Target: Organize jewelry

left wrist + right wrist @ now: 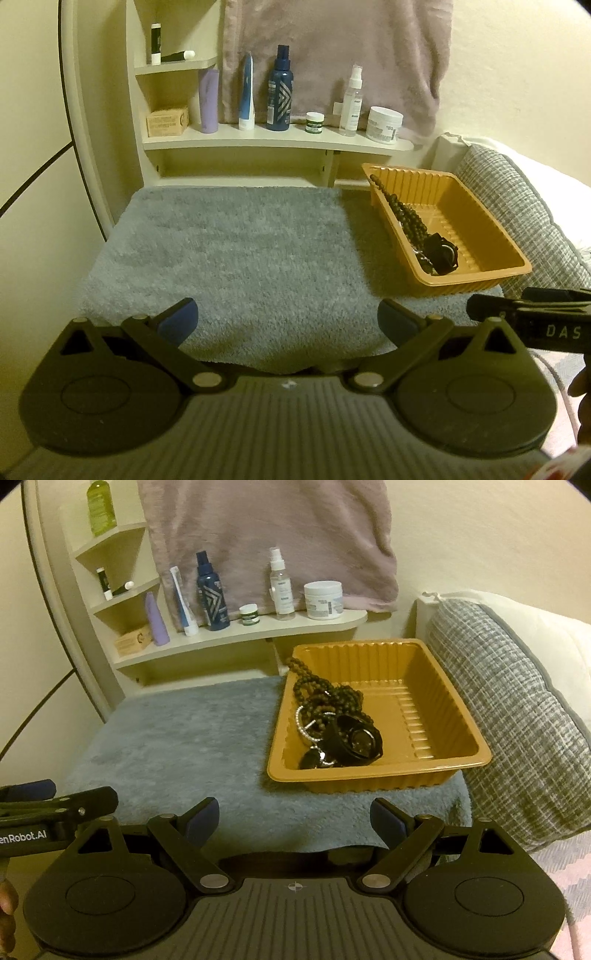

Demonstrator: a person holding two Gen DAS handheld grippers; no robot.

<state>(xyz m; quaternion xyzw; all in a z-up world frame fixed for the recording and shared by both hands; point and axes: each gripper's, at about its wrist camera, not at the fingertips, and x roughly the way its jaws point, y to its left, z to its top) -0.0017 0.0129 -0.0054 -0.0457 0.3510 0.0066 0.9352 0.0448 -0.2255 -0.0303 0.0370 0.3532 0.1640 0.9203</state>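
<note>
A grey-blue shaggy towel mat (166,746) covers the table. At its 2 o'clock corner sits a ribbed rectangular orange plastic tray (443,716), long axis running from 6 towards 12. Inside, along its 9 o'clock wall, lies a dark brown beaded necklace (325,694) strung lengthwise, one end draped over the far rim, with a black wristwatch (360,740) and a silver chain bracelet (304,723) nearer. The left gripper (288,319) and right gripper (294,818) hover over the mat's near edge, jaws spread wide, holding nothing.
</note>
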